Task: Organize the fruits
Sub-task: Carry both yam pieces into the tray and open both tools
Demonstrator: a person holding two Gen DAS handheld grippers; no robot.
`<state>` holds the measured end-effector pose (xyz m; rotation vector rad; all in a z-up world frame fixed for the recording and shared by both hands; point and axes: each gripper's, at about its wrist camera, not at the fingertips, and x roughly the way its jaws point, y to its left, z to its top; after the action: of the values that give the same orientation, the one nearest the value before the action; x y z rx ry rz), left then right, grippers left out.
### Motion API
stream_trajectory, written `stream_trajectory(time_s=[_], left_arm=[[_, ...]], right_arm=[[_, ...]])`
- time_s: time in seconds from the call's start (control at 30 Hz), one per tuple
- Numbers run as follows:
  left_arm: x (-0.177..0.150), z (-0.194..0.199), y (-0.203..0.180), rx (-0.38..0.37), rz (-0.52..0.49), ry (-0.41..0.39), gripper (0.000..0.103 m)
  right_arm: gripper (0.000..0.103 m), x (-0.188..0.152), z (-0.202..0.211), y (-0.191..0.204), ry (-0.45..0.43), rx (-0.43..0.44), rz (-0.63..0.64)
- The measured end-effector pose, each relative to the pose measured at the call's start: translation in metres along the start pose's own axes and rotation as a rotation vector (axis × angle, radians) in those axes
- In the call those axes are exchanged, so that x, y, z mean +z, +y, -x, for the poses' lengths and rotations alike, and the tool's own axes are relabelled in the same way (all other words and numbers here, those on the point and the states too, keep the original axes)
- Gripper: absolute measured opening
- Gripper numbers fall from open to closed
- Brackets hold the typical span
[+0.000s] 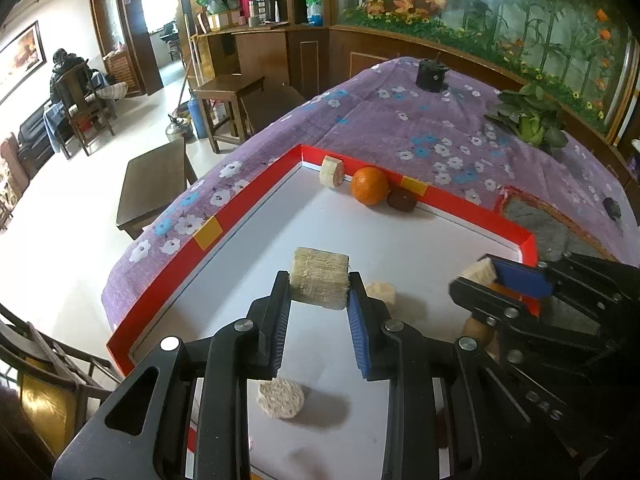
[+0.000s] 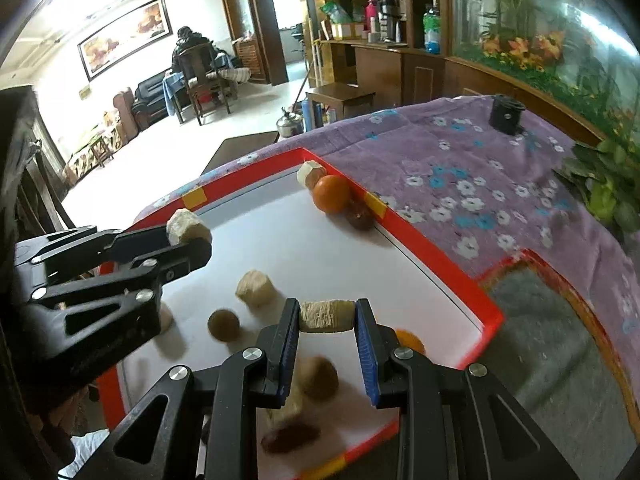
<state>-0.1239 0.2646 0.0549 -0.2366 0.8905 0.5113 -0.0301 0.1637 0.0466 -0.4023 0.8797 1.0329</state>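
A white tray with a red rim (image 1: pixel 248 208) lies on a purple flowered cloth. My left gripper (image 1: pixel 319 285) is shut on a pale fibrous chunk (image 1: pixel 319 272) held above the tray. At the right of this view my right gripper (image 1: pixel 474 274) grips a second pale chunk (image 1: pixel 478 271). In the right wrist view that gripper (image 2: pixel 328 313) clamps its chunk (image 2: pixel 327 317) over the tray's right side, while the left gripper (image 2: pixel 188 240) carries its chunk (image 2: pixel 188 228). An orange (image 1: pixel 369 185), a pale piece (image 1: pixel 332 171) and a dark brown fruit (image 1: pixel 401 200) sit in the far corner.
Loose on the tray are pale pieces (image 1: pixel 280 398) (image 2: pixel 256 288), round brown fruits (image 2: pixel 223 324) (image 2: pixel 318 378) and a dark red fruit (image 2: pixel 290 438). A grey mat (image 1: pixel 536 220) lies right of the tray. A black object (image 1: pixel 431 76) and a leafy plant (image 1: pixel 528 116) stand farther back.
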Motion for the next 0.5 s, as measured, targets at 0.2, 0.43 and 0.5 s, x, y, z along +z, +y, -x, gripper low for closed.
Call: stream_trajectory(time_s=[0.2, 0.43, 0.5], left_arm=[[0.003, -0.010, 0.002, 0.014, 0.003, 0.026, 0.027], [0.003, -0.021, 0.007, 0.022, 0.032, 0.067, 0.032], [0.003, -0.019, 0.006, 0.027, 0.031, 0.062, 0.047]], right_arm=[[0.027, 0.003, -0.023, -0.004, 0.038, 0.023, -0.011], [0.032, 0.002, -0.021, -0.009, 0.015, 0.053, -0.046], [0.033, 0.001, -0.018, -0.011, 0.013, 0.052, -0.054]])
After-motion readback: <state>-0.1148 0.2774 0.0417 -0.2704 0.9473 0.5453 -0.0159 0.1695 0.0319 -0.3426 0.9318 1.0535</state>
